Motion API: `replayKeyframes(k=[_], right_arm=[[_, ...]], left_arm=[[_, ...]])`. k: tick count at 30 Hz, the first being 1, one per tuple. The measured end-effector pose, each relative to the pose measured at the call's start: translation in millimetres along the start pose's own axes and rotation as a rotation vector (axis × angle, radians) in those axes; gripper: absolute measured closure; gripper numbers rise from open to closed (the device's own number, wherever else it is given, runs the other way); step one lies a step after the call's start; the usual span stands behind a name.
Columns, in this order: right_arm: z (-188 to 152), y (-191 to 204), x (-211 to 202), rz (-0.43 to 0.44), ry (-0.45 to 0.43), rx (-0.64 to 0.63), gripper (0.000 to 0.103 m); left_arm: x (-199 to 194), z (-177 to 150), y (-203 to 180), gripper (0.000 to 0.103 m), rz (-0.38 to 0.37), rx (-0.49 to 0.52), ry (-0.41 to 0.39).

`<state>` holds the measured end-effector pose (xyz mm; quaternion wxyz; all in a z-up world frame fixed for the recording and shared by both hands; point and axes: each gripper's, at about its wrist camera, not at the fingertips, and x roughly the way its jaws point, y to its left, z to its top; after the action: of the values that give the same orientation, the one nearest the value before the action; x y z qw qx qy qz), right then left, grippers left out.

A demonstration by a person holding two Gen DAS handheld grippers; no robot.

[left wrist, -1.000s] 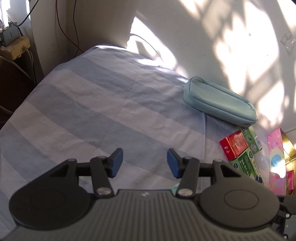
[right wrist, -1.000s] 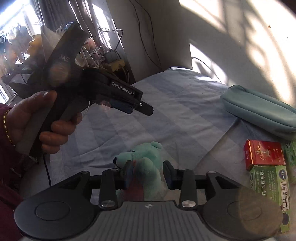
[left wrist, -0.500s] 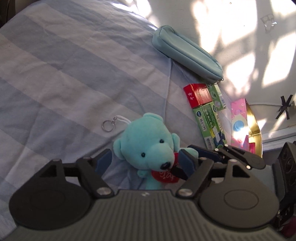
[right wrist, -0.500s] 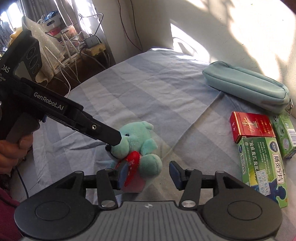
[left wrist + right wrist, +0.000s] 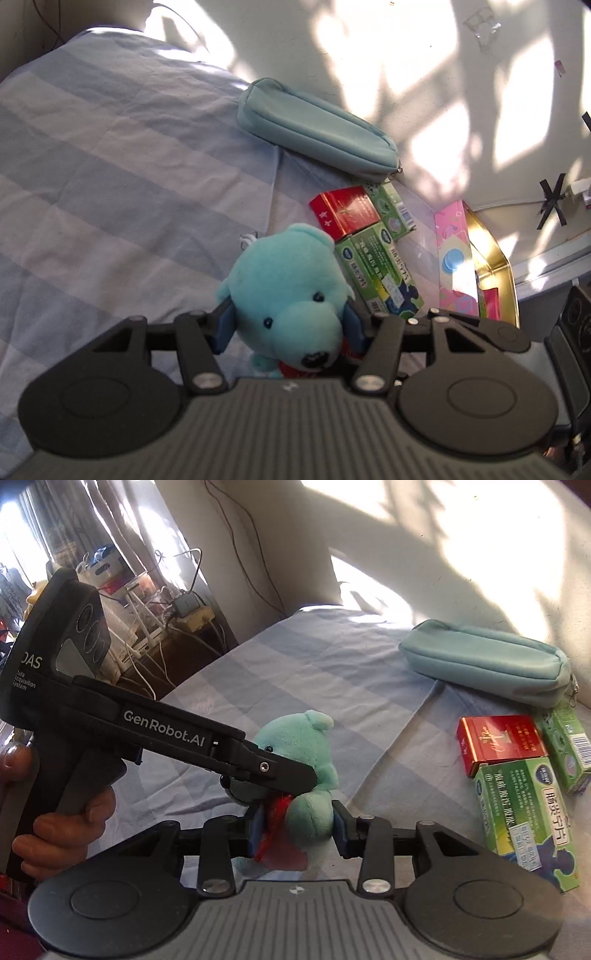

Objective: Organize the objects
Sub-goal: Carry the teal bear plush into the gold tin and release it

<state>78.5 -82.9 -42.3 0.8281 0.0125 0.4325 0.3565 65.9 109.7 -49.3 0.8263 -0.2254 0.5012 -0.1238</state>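
Teal plush bear (image 5: 288,295) sits upright on the striped sheet (image 5: 110,166) between both grippers: your left gripper (image 5: 288,325), just closing, clamps its head, your right gripper (image 5: 295,827) its body.

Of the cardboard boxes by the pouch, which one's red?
The red box, the only red one, sits nearest the teal pouch; both others are green.
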Motion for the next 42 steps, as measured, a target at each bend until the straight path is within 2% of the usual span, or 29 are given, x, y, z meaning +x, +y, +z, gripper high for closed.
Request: replayKeyframes(k=[3, 8, 15, 19, 24, 32, 34, 36, 39, 42], right_arm=[[-5.7, -19.0, -27.1, -0.061, -0.059, 0.025, 0.065], [-26.8, -63.8, -86.7, -0.173, -0.168, 0.110, 0.065], [-78.0, -132.0, -169.2, -0.341, -0.277, 0.271, 0.065], [-104.5, -167.5, -201.1, -0.406, -0.318, 0.354, 0.065], [-120.8, -209.8, -220.4, -0.451, -0.344, 0.424, 0.065], [-124.4, -285.3, -232.3, -0.487, -0.404, 0.511, 0.065], [-123.0, -304.5, -230.3, -0.535, -0.410, 0.541, 0.067], [-122.5, -321.6, -230.1, -0.542, -0.427, 0.578, 0.070], [-118.1, -339.7, -227.9, -0.568, -0.439, 0.594, 0.070], [-112.0, -341.0, -224.9, -0.611, -0.445, 0.578, 0.069]], left_arm=[[11.7, 7.2, -38.4, 0.043, -0.009, 0.073, 0.006], [39.7, 10.4, -124.3, 0.043, -0.061, 0.250, 0.024], [93.7, -13.3, -243.5, 0.043, -0.148, 0.439, 0.080], [122.9, -29.1, -294.2, 0.043, -0.179, 0.513, 0.113], [158.8, -35.9, -344.6, 0.042, -0.172, 0.578, 0.148], [203.0, -23.2, -402.8, 0.042, -0.120, 0.667, 0.118], [212.9, -21.1, -413.9, 0.042, -0.058, 0.692, 0.077], [220.1, -19.1, -418.1, 0.042, -0.018, 0.712, 0.051], [227.9, -12.6, -415.5, 0.041, 0.006, 0.674, 0.034], [229.9, -4.5, -410.7, 0.041, 0.018, 0.634, 0.031]])
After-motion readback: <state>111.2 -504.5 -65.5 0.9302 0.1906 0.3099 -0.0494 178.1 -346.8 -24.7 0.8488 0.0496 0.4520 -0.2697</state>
